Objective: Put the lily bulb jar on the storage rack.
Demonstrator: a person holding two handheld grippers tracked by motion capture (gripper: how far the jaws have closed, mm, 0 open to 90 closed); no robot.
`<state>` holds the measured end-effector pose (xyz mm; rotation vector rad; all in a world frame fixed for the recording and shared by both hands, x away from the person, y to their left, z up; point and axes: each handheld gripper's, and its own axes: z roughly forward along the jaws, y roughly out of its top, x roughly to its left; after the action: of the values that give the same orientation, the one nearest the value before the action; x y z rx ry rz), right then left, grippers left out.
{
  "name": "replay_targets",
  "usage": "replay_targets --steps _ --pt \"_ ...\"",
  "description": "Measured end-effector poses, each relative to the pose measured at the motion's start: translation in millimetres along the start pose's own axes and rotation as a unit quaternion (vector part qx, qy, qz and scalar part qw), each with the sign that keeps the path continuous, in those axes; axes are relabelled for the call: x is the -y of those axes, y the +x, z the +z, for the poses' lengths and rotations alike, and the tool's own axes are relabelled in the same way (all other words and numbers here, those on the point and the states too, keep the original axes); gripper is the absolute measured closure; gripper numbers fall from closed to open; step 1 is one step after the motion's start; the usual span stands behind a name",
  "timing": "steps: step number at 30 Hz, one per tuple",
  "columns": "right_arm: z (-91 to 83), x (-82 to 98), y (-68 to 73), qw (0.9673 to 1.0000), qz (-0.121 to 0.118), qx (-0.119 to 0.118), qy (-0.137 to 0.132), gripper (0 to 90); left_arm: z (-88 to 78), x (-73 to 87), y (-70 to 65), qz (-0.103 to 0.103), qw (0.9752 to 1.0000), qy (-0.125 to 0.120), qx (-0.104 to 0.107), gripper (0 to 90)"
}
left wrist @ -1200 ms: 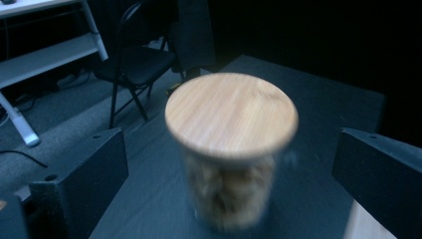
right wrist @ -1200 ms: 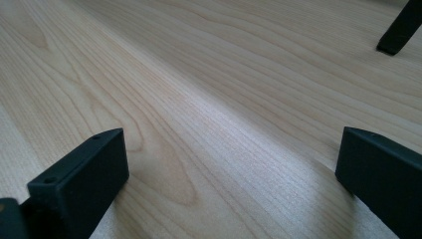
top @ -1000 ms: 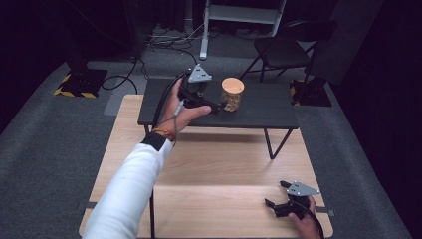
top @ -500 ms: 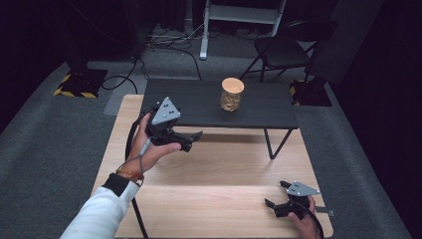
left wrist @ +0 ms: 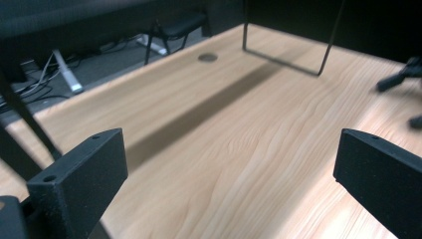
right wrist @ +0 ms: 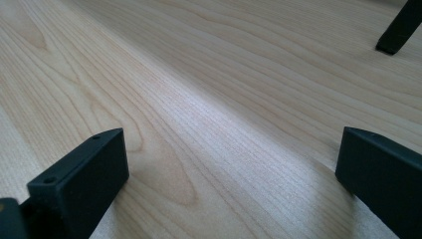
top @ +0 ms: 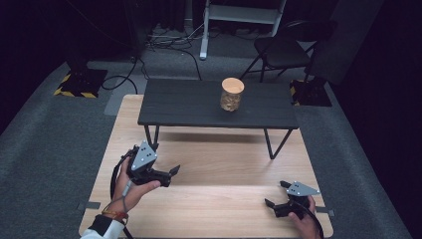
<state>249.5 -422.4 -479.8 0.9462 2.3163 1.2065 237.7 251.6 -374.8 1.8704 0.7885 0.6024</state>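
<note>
- My left gripper point(top: 171, 172) is over the left half of the light wooden table point(top: 219, 204), in front of the small black table point(top: 189, 104) which stands on it
- Between my two grippers there is a wide bare area of wood, so the middle of the table gives free room
- The left edge of the wooden table is near my left hand point(top: 132, 186); the near edge is just below both hands
- My right gripper point(top: 274, 196) is low at the right near corner, close to the right edge and the near edge
- The jar point(top: 232, 93) with a cork lid stands upright on the black table, right of its centre, well apart from both grippers
- In the left gripper view the jaws are spread wide with only wood between them; they hold nothing
- In the right gripper view the jaws are also spread wide; they look very close to the wood surface, but I cannot tell if they touch it, and nothing is between them
- The thin black legs point(top: 271, 144) of the small table stand ahead of my grippers
</note>
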Motion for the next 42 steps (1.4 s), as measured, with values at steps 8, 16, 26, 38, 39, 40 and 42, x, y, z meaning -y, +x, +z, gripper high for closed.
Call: replay_targets --steps 8,16,26,38,39,40,42 --pt "0.2 -0.1 -0.8 1.0000 -0.001 -0.002 0.000 0.0 13.9 39.5 -13.5 0.013 0.9992 0.038 0.005 0.7" --pt "0.2 -0.2 -0.9 1.0000 -0.001 -0.002 0.000 0.0 27.9 73.1 -22.4 0.003 0.9979 0.064 0.006 0.8" --pt "0.1 -0.1 -0.6 1.0000 -0.001 -0.001 0.000 0.0 40.2 87.6 -30.9 0.010 0.9951 0.098 0.001 0.9" --pt "-0.1 0.1 -0.1 1.0000 -0.001 -0.001 0.000 0.0 42.8 98.9 -24.6 -0.022 0.9953 0.094 0.006 0.6" --pt "-0.1 0.1 -0.1 1.0000 -0.001 -0.001 0.000 0.0 43.1 99.4 -22.6 -0.028 0.9951 0.095 0.009 0.6" --pt "-0.1 0.1 -0.2 1.0000 -0.001 -0.001 0.000 0.0 43.1 100.0 -22.5 -0.028 0.9952 0.093 0.009 0.5" --pt "-0.1 0.1 -0.1 1.0000 -0.001 -0.001 0.000 0.0 43.2 100.7 -21.8 -0.027 0.9954 0.092 0.011 0.5"
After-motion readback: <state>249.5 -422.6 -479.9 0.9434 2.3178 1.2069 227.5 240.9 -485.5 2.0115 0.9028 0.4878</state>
